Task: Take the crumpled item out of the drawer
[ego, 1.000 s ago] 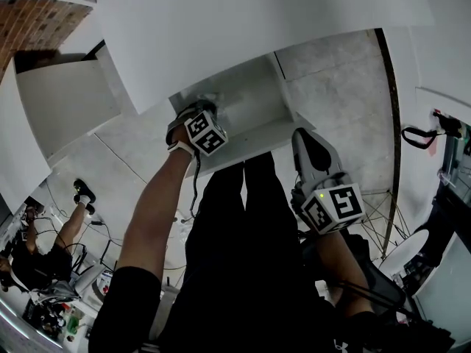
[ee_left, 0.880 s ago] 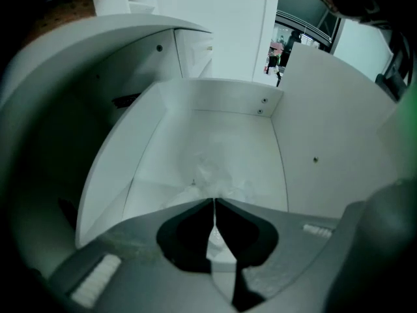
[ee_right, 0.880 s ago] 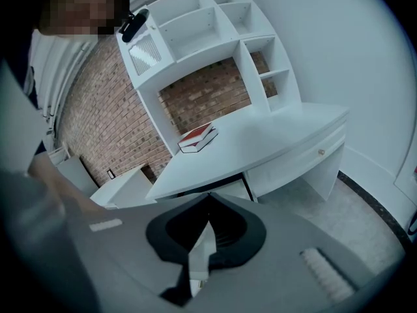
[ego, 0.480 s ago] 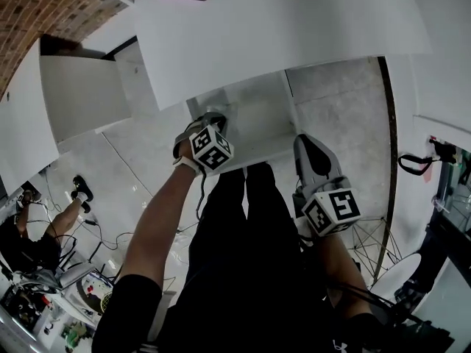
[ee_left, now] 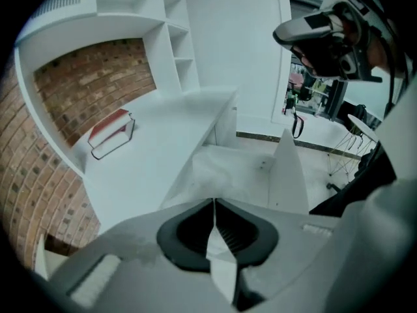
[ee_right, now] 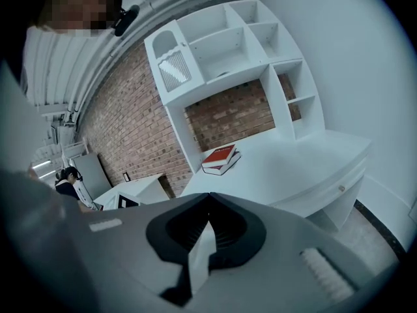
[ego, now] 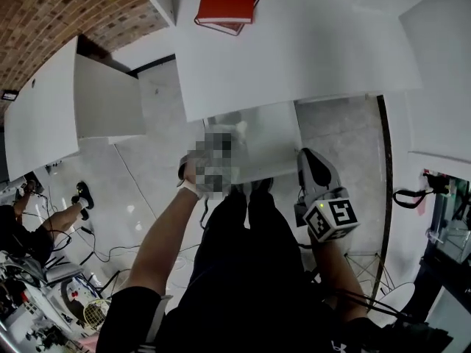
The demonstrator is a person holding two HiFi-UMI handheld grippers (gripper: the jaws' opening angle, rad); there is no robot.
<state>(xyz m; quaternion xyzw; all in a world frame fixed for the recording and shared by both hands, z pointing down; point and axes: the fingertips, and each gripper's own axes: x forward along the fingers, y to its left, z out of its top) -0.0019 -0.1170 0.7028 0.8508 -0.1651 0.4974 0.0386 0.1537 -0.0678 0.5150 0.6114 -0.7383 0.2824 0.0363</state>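
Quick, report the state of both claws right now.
Left claw: closed, nothing visible between its jaws.
Right claw: closed, nothing held.

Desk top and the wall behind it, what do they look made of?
Desk top: smooth matte white board, probably painted or laminated wood; even, no grain visible. Wall: exposed red-brown brick, rough, unpainted, with pale mortar lines.

Books (ego: 227, 2) sit on the desk (ego: 309, 50), top centre of the head view. The open drawer (ego: 271, 144) sticks out under the desk's near edge, mid-frame, crumpled item (ee_left: 212, 168) inside it. Cabinet's (ego: 88, 101) off at the left.
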